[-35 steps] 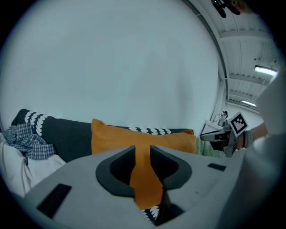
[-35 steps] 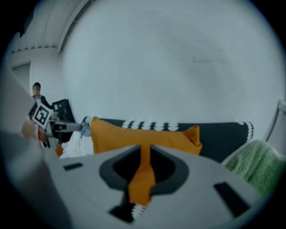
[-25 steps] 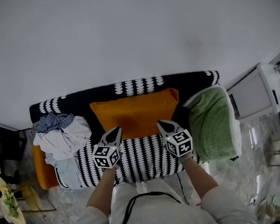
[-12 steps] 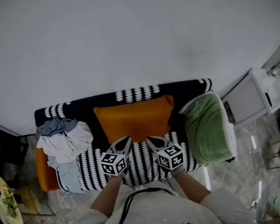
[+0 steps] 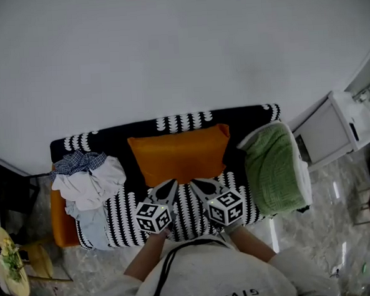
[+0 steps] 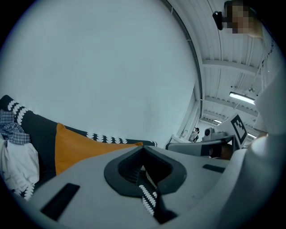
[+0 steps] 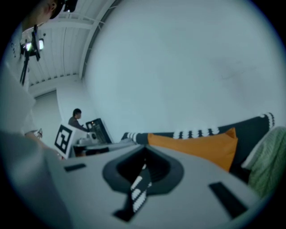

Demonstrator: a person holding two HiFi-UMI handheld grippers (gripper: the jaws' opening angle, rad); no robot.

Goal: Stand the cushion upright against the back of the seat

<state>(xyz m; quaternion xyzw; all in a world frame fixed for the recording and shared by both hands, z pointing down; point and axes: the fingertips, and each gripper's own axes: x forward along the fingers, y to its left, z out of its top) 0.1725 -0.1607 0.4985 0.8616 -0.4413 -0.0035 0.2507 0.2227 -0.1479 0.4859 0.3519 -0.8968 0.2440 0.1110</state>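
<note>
I get soft, cool, even light in every view. The pale wall [image 5: 179, 44] reads flat grey, without glare. A strip lamp [image 6: 241, 96] glows in the left gripper view. Both gripper views bow hard and fall to black at the rim. The right gripper view is soft, and its orange cushion [image 7: 196, 145] is slightly blurred.

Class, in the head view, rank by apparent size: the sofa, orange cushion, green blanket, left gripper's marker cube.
1. sofa
2. orange cushion and green blanket: too alike to rank
3. left gripper's marker cube, smallest despite being nearest the camera
</note>
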